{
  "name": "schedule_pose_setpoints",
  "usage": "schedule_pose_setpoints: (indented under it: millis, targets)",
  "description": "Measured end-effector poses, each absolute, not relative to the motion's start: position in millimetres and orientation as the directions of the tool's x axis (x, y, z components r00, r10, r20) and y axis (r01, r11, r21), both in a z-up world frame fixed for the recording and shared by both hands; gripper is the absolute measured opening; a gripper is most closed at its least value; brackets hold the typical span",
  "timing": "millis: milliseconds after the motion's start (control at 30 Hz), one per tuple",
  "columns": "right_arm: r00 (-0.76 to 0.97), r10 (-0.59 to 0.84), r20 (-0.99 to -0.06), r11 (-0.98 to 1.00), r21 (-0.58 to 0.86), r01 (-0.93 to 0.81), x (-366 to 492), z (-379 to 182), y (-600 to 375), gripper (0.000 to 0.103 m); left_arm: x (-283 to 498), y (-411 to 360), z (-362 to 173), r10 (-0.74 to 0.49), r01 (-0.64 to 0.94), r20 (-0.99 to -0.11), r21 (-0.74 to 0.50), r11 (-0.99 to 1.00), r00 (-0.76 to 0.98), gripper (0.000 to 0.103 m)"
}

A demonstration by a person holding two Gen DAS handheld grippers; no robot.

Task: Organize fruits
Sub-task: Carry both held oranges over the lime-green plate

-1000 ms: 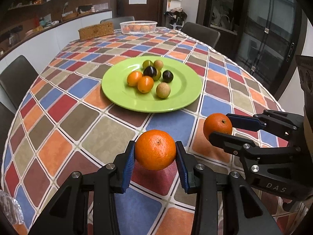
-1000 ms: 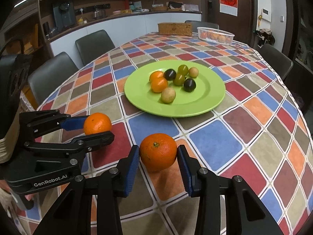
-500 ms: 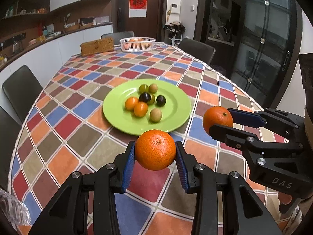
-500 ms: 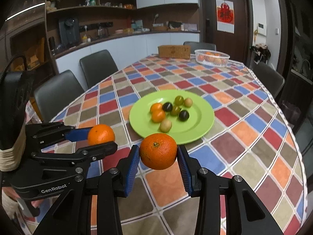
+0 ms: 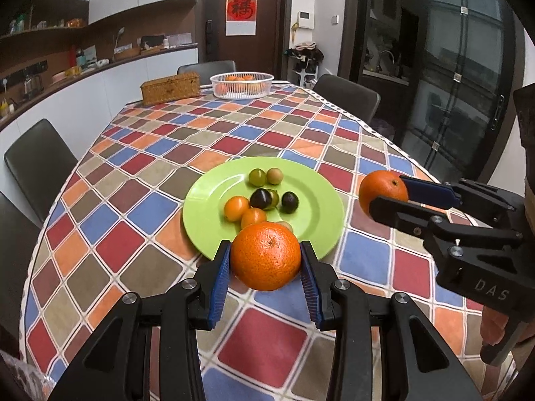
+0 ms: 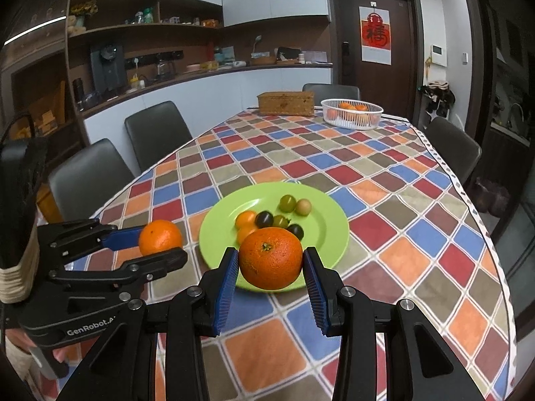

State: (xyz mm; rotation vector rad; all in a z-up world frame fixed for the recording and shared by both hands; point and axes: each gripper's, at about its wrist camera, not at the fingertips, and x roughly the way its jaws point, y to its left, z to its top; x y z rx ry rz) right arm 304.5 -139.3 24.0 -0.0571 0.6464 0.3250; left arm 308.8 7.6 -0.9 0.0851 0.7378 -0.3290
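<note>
My left gripper [image 5: 266, 260] is shut on an orange [image 5: 266, 255] and holds it in the air above the near rim of the green plate [image 5: 311, 187]. My right gripper [image 6: 271, 262] is shut on a second orange [image 6: 271, 258], also in the air. Each shows in the other's view: the right one's orange [image 5: 381, 190] at right, the left one's orange [image 6: 159, 236] at left. The plate [image 6: 321, 200] holds several small fruits: orange, dark, green and tan. A white basket [image 5: 241, 85] with oranges stands at the table's far end, also in the right wrist view [image 6: 351, 113].
A wicker box [image 5: 170, 88] sits next to the basket at the far end. The table has a checked cloth [image 5: 207, 133]. Dark chairs [image 6: 90, 173] stand along both sides. A counter [image 6: 200, 77] runs behind, a glass door [image 5: 461, 67] at right.
Both grippers have risen with their oranges and tilted up. The plate now looks smaller and lower in both views and more of the room shows.
</note>
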Motion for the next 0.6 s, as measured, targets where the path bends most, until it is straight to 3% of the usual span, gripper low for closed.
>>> schedule_pose_setpoints:
  millis: [600]
  targets:
    - [0.694, 0.247, -0.676, 0.959, 0.07, -0.274, 376.3, -18.2, -133.7, 0.041, 385.8, 17.6, -46.1, -0.259, 0.28, -0.759, -0.106, 0.954, 0.597, 0.039]
